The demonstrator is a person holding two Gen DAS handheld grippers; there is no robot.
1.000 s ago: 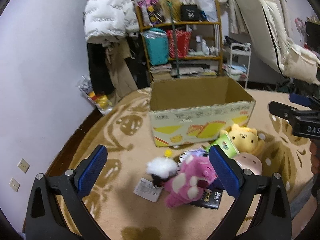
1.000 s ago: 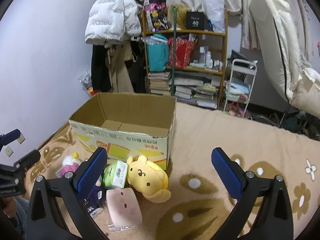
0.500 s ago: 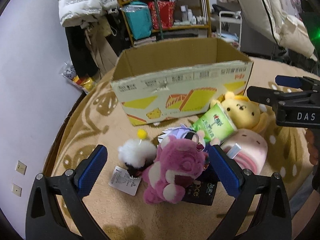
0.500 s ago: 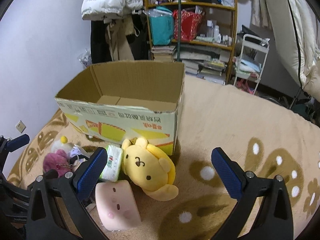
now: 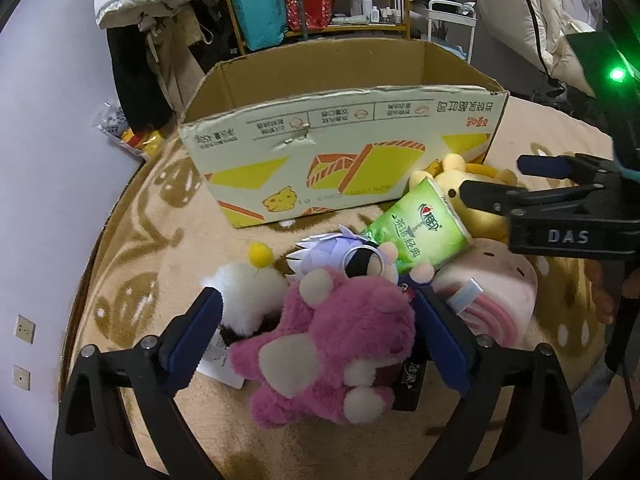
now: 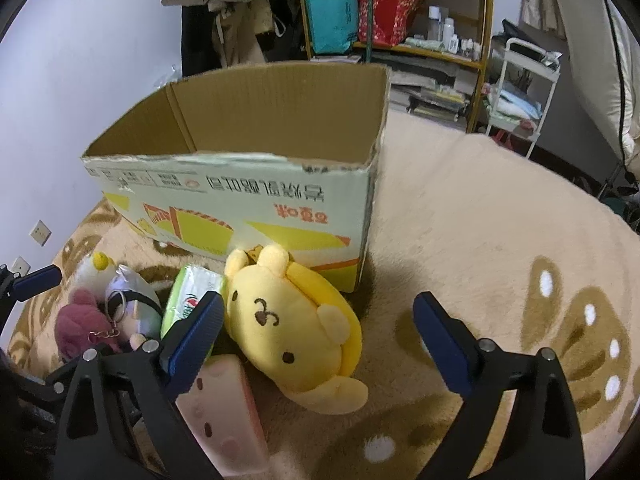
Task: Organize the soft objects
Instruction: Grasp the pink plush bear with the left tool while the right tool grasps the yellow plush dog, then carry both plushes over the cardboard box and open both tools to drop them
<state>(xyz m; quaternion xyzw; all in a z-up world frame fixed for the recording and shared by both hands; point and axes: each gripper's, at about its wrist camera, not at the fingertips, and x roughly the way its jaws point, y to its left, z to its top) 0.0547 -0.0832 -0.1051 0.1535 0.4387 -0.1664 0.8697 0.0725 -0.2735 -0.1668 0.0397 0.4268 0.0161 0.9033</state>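
While both jaws gape, left hand-held gripper [image 5: 316, 340] brackets the pink bear [image 5: 332, 344], lying just in front of the cardboard box [image 5: 344, 152], body running away toward it. Right hand-held gripper [image 6: 316, 340], empty, hangs over the yellow dog [image 6: 292, 320], near box's right corner; left likely nearer a grasp

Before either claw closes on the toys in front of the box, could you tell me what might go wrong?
1. The left claw straddles the pink plush, which lies against the white pom-pom toy and a keyring; closing could drag a neighbour along.
2. The right claw has one finger over the tissue pack, so it may pinch that together with the yellow plush.
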